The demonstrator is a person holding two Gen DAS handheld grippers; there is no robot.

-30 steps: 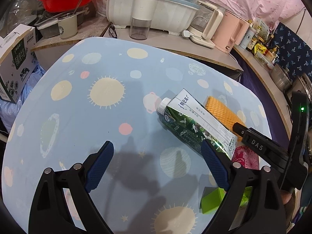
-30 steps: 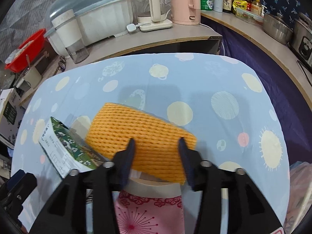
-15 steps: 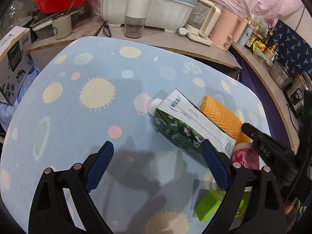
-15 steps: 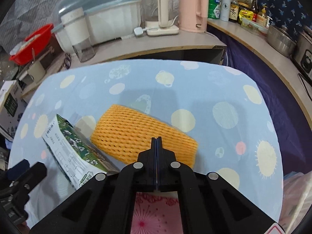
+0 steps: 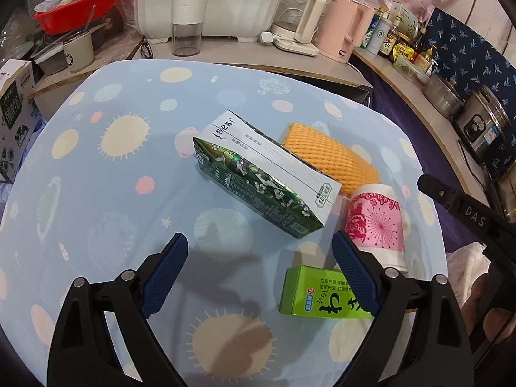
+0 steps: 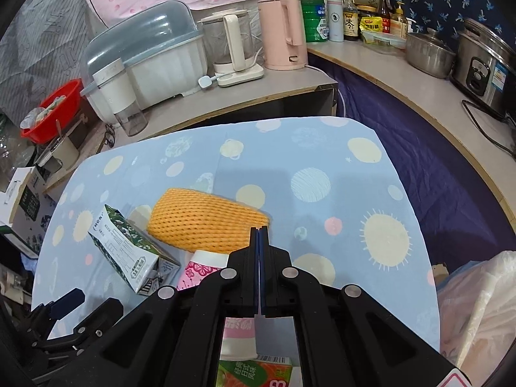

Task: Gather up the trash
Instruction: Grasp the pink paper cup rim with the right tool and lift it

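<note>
On the tabletop, under a pale blue cloth printed with suns and dots, four pieces of trash lie close together toward the right side. A green and white milk carton lies on its side, slanting from far left to near right. Just behind it lies an orange foam net sleeve, touching the carton's far edge. A pink and white paper cup lies tipped over at the carton's near right end, its rim against the sleeve. Nearest of all is a small bright green box with printed lettering, just in front of the cup.

The left hand-held gripper hangs above the near part of the cloth with its blue pads wide apart and nothing between them; the green box sits partly behind its right finger. The right hand-held gripper has its jaws pressed together, empty, with its tip over the near right end of the orange sleeve and the cup just below it.
</note>
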